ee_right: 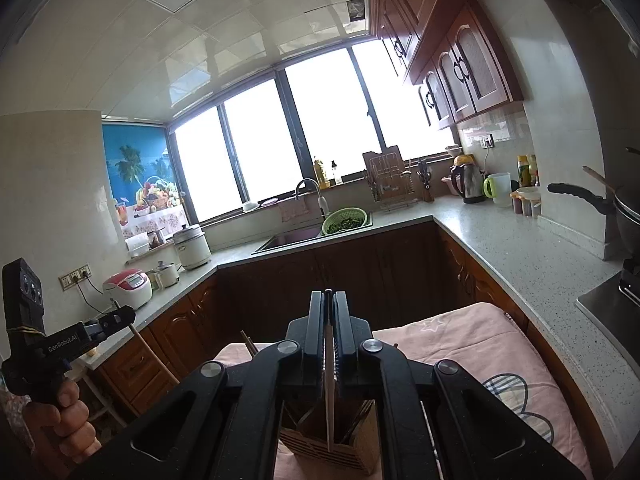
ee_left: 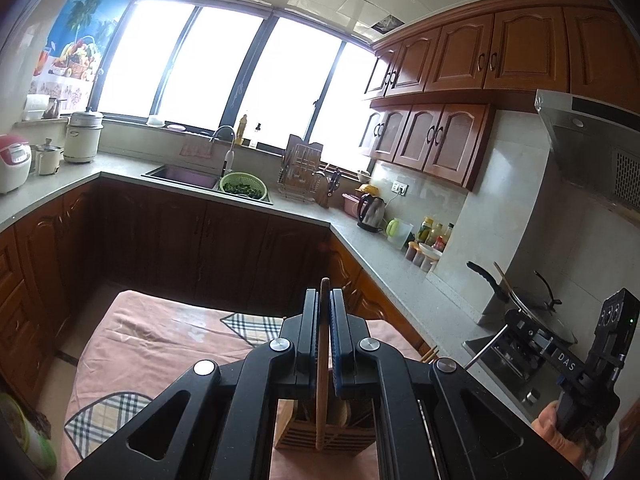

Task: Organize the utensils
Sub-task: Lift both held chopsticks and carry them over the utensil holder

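My left gripper [ee_left: 325, 296] is shut on a wooden utensil handle [ee_left: 322, 368] that hangs down into a slatted wooden utensil holder [ee_left: 324, 436] on the pink cloth. My right gripper [ee_right: 329, 298] is shut on a thin metal utensil [ee_right: 329, 392] that reaches down into the same holder [ee_right: 336, 452], which holds other utensils. The right gripper also shows at the right of the left wrist view [ee_left: 516, 326], gripping a metal rod. The left gripper shows at the left of the right wrist view [ee_right: 124, 314], holding a wooden stick.
A pink cloth [ee_left: 160, 336] covers the table. Counters run around it with a sink [ee_left: 184, 176], a green colander [ee_left: 243, 186], a dish rack [ee_left: 300, 176], a kettle [ee_left: 372, 212], a rice cooker [ee_left: 12, 162] and a wok [ee_left: 540, 312] on the stove.
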A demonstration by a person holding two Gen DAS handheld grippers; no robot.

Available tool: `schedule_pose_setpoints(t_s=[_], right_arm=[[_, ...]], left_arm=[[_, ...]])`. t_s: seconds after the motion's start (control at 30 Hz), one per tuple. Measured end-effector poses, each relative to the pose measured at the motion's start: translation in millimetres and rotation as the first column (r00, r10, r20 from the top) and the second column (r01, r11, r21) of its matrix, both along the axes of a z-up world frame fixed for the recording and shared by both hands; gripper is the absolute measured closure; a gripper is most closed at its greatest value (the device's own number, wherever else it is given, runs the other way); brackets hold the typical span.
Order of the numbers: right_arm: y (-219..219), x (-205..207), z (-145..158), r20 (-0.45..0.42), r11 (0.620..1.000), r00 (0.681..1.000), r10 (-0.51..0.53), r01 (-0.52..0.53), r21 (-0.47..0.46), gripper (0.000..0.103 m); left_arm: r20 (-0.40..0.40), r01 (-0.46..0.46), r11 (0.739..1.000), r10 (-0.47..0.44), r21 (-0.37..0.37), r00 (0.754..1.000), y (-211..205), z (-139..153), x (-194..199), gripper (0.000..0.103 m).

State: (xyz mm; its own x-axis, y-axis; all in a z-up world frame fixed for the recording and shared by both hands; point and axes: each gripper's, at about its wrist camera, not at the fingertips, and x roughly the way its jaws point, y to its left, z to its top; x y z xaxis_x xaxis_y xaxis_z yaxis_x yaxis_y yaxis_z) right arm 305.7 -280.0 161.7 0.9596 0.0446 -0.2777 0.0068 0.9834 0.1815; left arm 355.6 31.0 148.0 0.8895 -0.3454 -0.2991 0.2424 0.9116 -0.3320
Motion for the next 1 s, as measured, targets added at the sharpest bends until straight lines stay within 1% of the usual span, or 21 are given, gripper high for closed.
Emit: schedule_pose_setpoints(t_s=[0.2, 0.27, 0.5, 0.63, 0.8, 1.0], right_arm=[[-4.5, 18.9, -1.7, 0.008, 1.000, 1.000, -0.018, 0.018, -0.007, 0.099], [-5.3, 23.6, -3.9, 0.007, 1.000, 1.000, -0.024, 0.024, -0.013, 0.099], [-7.9, 33.0, -26.5, -0.016, 0.998, 0.998, -0.054, 0.054, -0.025, 0.099], [-10.4, 37.8, -44.2, -0.051, 0.998, 0.997, -0.057, 0.056, -0.010, 0.099], [-13.0, 42.0, -66.7, -0.098, 0.998, 0.994, -0.054, 0.057, 0.021, 0.099], [-14.9, 45.6, -85.3, -0.140, 0.997, 0.989, -0.050, 0.057, 0.046, 0.099]], left_arm=[[0.016, -0.031, 0.999, 0.031, -0.015, 0.999, -4.1, -14.2, 27.7, 0.099], [0.011, -0.045, 0.999, 0.045, -0.022, 0.999, -7.6, -21.4, 38.9, 0.099], [-0.064, -0.082, 0.995, 0.078, -0.062, 0.995, -12.7, -63.0, 81.4, 0.100], [-0.101, -0.093, 0.994, 0.087, -0.054, 0.991, -18.5, -82.7, 98.3, 0.100], [-0.134, -0.085, 0.996, 0.080, -0.038, 0.988, -29.0, -96.8, 112.3, 0.099], [-0.165, -0.070, 0.997, 0.064, -0.029, 0.984, -34.4, -104.8, 121.1, 0.099]])
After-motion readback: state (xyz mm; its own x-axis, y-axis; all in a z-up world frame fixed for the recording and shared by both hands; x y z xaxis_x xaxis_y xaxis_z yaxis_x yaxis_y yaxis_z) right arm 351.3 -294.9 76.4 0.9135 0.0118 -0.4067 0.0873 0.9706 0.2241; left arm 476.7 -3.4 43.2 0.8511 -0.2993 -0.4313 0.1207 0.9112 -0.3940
